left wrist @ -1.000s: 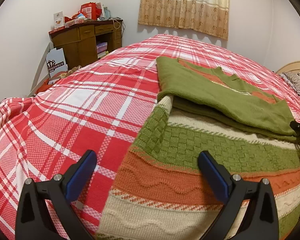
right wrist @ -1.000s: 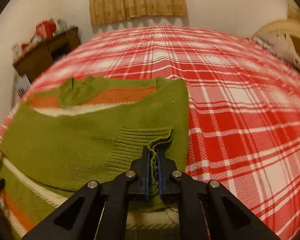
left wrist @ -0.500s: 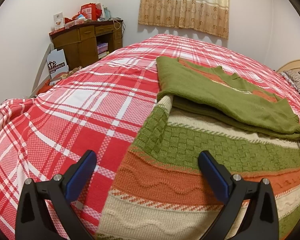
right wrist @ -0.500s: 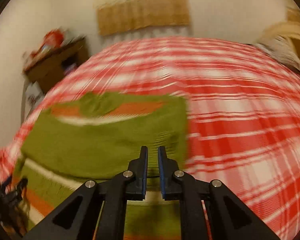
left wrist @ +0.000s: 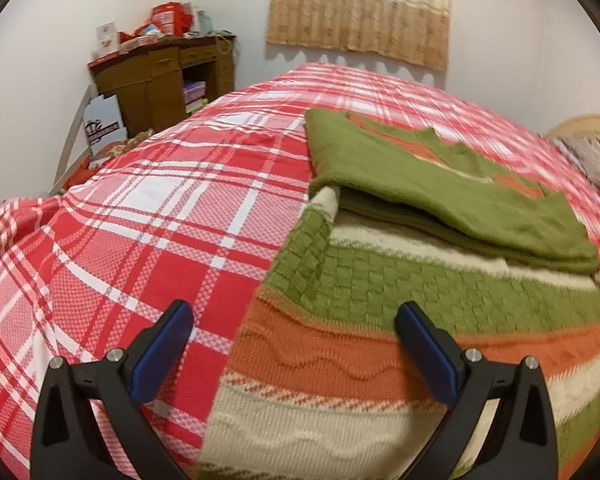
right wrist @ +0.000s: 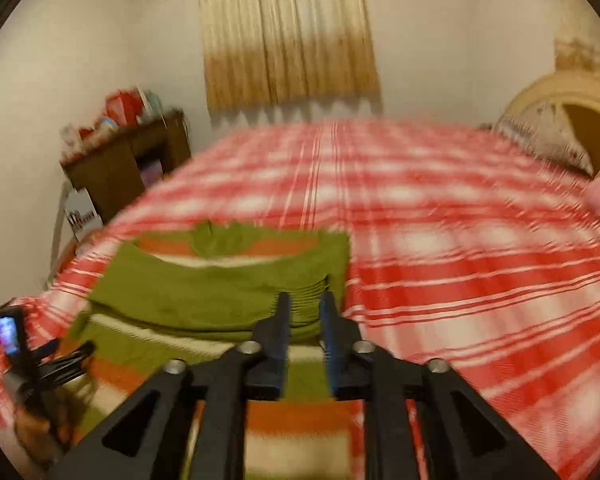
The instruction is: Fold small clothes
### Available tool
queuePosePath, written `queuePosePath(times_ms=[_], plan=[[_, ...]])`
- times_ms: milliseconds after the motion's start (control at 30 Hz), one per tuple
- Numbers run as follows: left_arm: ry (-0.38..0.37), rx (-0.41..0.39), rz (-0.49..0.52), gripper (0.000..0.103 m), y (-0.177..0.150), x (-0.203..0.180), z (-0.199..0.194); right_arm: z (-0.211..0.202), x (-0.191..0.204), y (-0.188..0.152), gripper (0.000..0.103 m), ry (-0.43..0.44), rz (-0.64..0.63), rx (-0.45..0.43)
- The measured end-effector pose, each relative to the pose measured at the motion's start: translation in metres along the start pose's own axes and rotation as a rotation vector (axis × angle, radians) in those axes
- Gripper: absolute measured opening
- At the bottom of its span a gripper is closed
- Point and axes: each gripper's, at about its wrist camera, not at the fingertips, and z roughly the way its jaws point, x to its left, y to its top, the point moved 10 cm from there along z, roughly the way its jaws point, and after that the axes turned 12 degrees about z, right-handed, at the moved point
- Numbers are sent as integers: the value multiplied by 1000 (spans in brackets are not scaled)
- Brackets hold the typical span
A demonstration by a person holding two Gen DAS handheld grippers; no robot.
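Observation:
A small knitted sweater (left wrist: 380, 304) with green, orange and cream stripes lies flat on the red plaid bed (left wrist: 160, 208). Both green sleeves (left wrist: 440, 200) are folded across its chest. My left gripper (left wrist: 296, 320) is wide open and empty, low over the sweater's lower left part. In the blurred right wrist view, my right gripper (right wrist: 305, 312) is slightly open and empty, raised above the sweater (right wrist: 228, 288) near the sleeve cuff (right wrist: 320, 300). The left gripper (right wrist: 48, 364) shows at the left edge there.
A brown wooden desk (left wrist: 164, 76) with boxes on top stands by the far left wall. A curtain (left wrist: 360, 8) hangs on the back wall. A cream headboard (right wrist: 572, 116) and pillow lie at the right. Bare plaid cover (right wrist: 480, 260) stretches right of the sweater.
My right gripper has let go of the green sleeve cuff, opened slightly and pulled up and back. The sleeve now rests across the sweater. The left gripper has barely moved.

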Motion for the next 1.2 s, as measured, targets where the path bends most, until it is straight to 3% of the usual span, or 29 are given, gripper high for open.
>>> queuePosePath(times_ms=[33, 67, 200, 333, 467, 500, 567, 700, 867, 900, 933, 1000, 1100, 1200], plan=[[-7, 5, 21, 103, -2, -1, -3, -28, -4, 1, 65, 5, 1, -32], [-15, 16, 48, 103, -6, -2, -8, -54, -9, 2, 81, 4, -2, -68], [-96, 25, 73, 103, -33, -2, -38, -141, -26, -9, 81, -2, -54, -151], [-169, 15, 119, 103, -66, 2, -79, -175, -36, -45, 81, 52, -52, -65], [-237, -4, 131, 102, -86, 4, -109, -151, -38, -105, 80, 89, -16, 83], [-257, -2, 121, 98, -90, 5, -114, -142, -37, -122, 77, 96, -6, 124], [-307, 9, 111, 92, -102, 4, -124, -120, -34, -156, 63, 105, 4, 214], [-349, 48, 133, 87, -123, 0, -131, -104, -35, -201, 59, 94, 37, 289], [-383, 89, 157, 79, -155, -2, -138, -88, -43, -237, 60, 100, 119, 377], [-399, 102, 153, 72, -158, -5, -138, -85, -42, -243, 60, 98, 115, 390], [-428, 124, 149, 59, -161, -10, -137, -84, -38, -249, 60, 106, 107, 405], [-475, 154, 150, 51, -167, -20, -139, -82, -35, -259, 60, 93, 77, 432], [-481, 152, 172, 51, -170, -29, -142, -82, -30, -262, 60, 79, 27, 422], [-507, 156, 160, 51, -171, -34, -143, -79, -29, -261, 59, 136, 101, 431]])
